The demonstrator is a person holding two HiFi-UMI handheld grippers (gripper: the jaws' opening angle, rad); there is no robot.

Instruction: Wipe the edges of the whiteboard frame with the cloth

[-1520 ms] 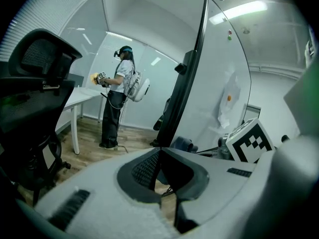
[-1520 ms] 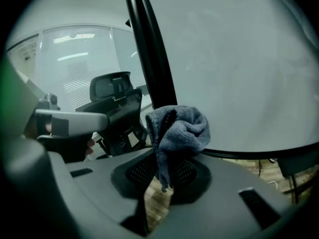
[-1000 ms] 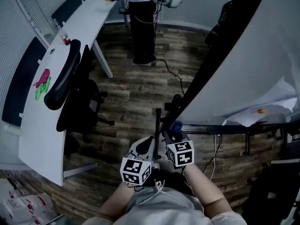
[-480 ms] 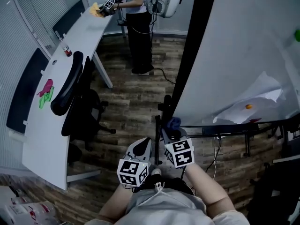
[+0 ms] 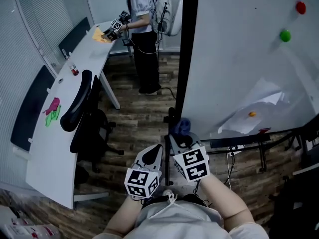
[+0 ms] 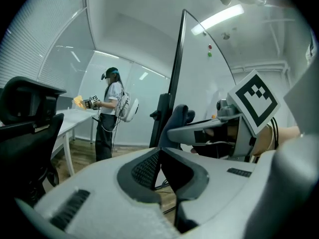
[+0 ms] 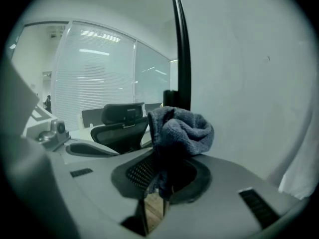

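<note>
Shifted since half a second ago: the head camera's aim has lifted, so the whiteboard frame (image 5: 187, 49) now runs nearly upright through the view, and a red magnet (image 5: 300, 7) and a green magnet (image 5: 284, 35) have come into sight. Both grippers sit low, as before.

Right gripper (image 5: 180, 139) — clenched on a blue-grey microfibre cloth (image 5: 182, 126). The cloth bulges above the jaw tips, presumably so that fabric rather than plastic meets the frame. It sits just beside the frame's black left-hand edge, low down; contact cannot be confirmed.

Left gripper (image 5: 155, 153) — jaws closed together with nothing between them. It is held beside the right one, apparently idle.

Task status, by judgement: wiping is about to start, or barely started, at the low end of that edge.

Also present: curved white tabletop (image 5: 60, 133), office chair (image 5: 79, 108), second person (image 5: 142, 14) at the tabletop's far end.
</note>
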